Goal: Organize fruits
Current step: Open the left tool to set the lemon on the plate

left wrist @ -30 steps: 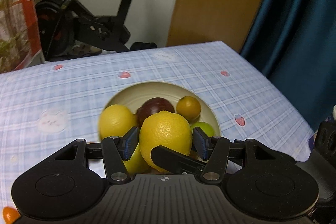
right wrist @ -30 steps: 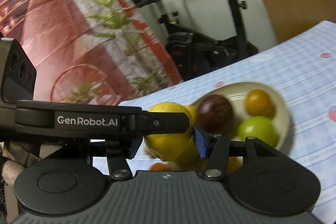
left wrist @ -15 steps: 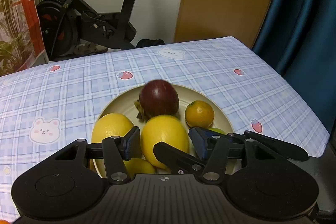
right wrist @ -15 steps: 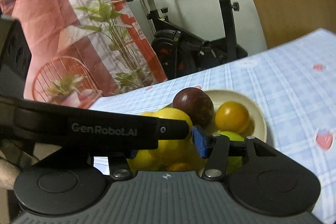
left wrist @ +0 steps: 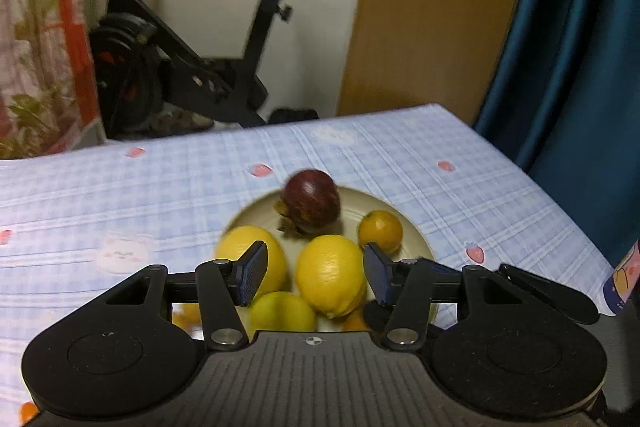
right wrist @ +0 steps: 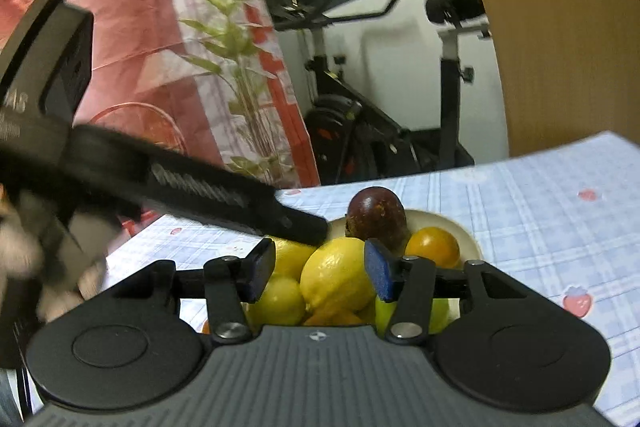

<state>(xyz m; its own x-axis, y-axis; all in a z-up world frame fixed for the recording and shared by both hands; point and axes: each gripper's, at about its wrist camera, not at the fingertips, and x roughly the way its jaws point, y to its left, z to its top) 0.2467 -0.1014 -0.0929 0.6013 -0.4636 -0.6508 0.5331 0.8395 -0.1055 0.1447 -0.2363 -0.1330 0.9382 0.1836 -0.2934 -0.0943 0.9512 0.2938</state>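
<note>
Exercise bike (left wrist: 192, 67), blue curtain (left wrist: 580, 47)

Glossy cream plate (left wrist: 416, 239), dimpled yellow lemon (left wrist: 330, 273), matt checked tablecloth (left wrist: 160, 187).

Beyond your fingers the tabletop (left wrist: 168, 195) wears a pale blue checked cloth printed with small strawberries and white bears. Past its far edge you see a black exercise bike (left wrist: 192, 67) against a white wall, straight ahead of the left fingers and slightly to their left. A wooden door panel (left wrist: 436, 11) stands ahead to their right, a teal curtain (left wrist: 576, 39) further right. A red-and-pink curtain printed with green leaves (right wrist: 168, 39) hangs ahead-left of the right fingers.
</note>
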